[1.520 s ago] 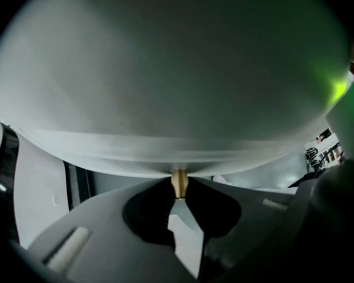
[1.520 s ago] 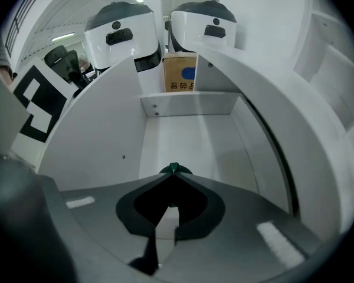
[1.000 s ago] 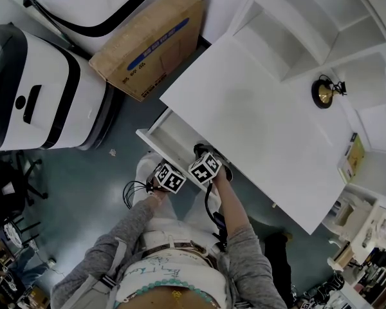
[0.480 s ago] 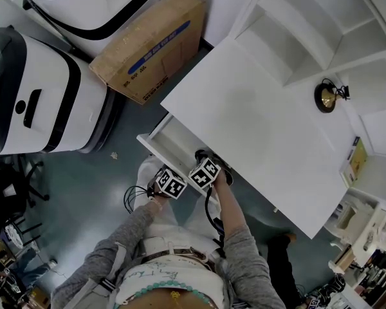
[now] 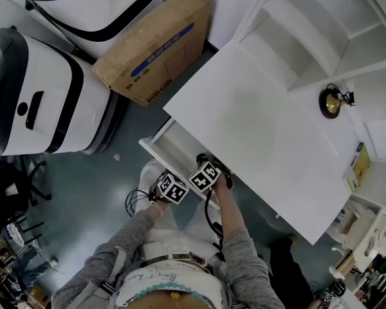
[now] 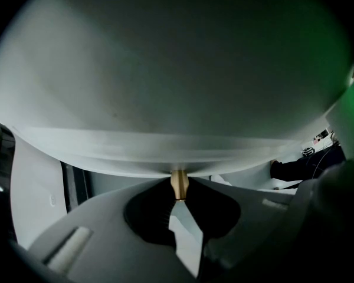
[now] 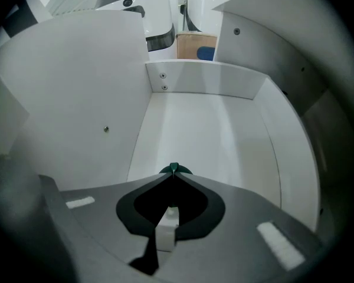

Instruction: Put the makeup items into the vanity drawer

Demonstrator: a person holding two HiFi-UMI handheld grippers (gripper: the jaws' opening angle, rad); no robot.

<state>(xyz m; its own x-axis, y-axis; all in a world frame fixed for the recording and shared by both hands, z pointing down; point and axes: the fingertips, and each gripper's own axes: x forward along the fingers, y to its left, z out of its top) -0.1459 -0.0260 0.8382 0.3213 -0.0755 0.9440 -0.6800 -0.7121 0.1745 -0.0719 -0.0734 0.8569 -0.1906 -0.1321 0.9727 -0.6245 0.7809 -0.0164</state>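
Low inside the open vanity drawer (image 7: 224, 134), the right gripper (image 7: 173, 174) has its fingers pressed together on a small dark green item (image 7: 174, 169). Only its tip peeks past them, so its long axis cannot be told. The left gripper (image 6: 179, 188) pinches the drawer's brass knob (image 6: 179, 181)

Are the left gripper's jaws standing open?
No, the left gripper has its jaws pinched together on the small gold metal knob of the white drawer front.
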